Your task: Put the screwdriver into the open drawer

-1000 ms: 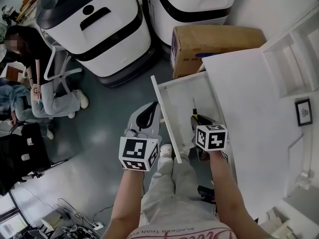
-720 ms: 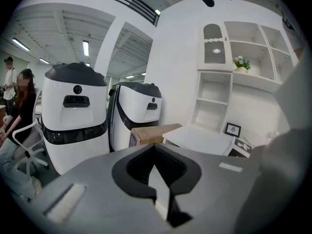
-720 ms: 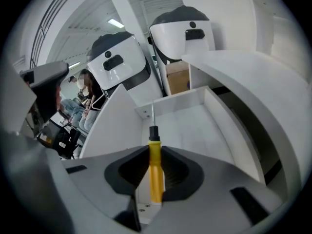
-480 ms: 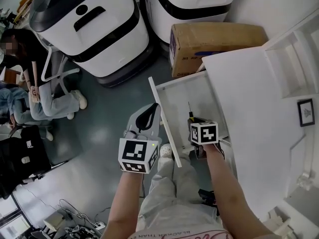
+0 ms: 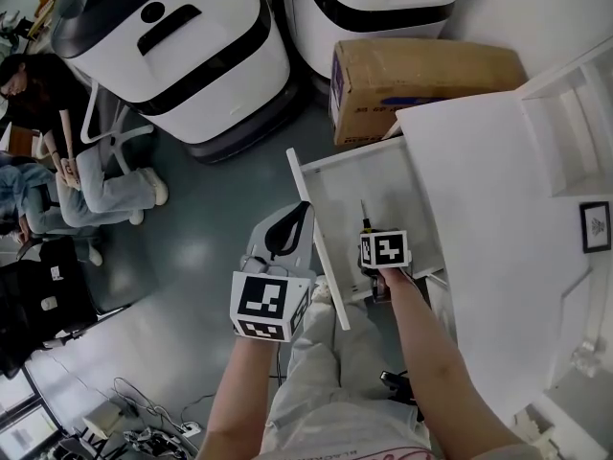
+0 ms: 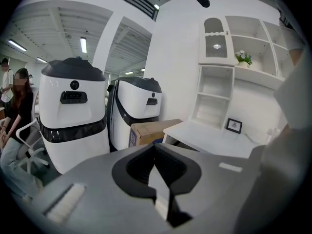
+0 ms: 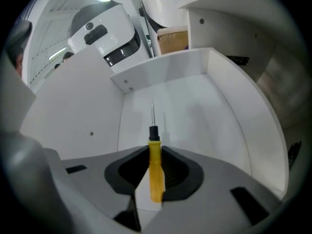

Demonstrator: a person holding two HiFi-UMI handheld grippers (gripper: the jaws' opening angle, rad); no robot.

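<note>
The screwdriver (image 7: 155,172) has a yellow handle, a black collar and a thin metal shaft. My right gripper (image 7: 155,152) is shut on the handle, with the shaft pointing down and away into the open white drawer (image 7: 204,111). In the head view the right gripper (image 5: 370,234) is low inside the drawer (image 5: 393,185), and the screwdriver (image 5: 363,211) shaft shows just past its marker cube. My left gripper (image 5: 303,211) hangs outside the drawer's front panel, to its left, jaws together with nothing in them. The left gripper (image 6: 156,147) points out at the room.
A cardboard box (image 5: 421,80) stands on the floor behind the drawer. Two large white and black machines (image 5: 172,46) fill the back. People sit at the far left (image 5: 67,161). The white desk top (image 5: 488,209) and shelf unit (image 5: 575,113) lie to the right.
My right gripper has sunk into the drawer with the screwdriver, tipping more steeply down. The left gripper has barely shifted.
</note>
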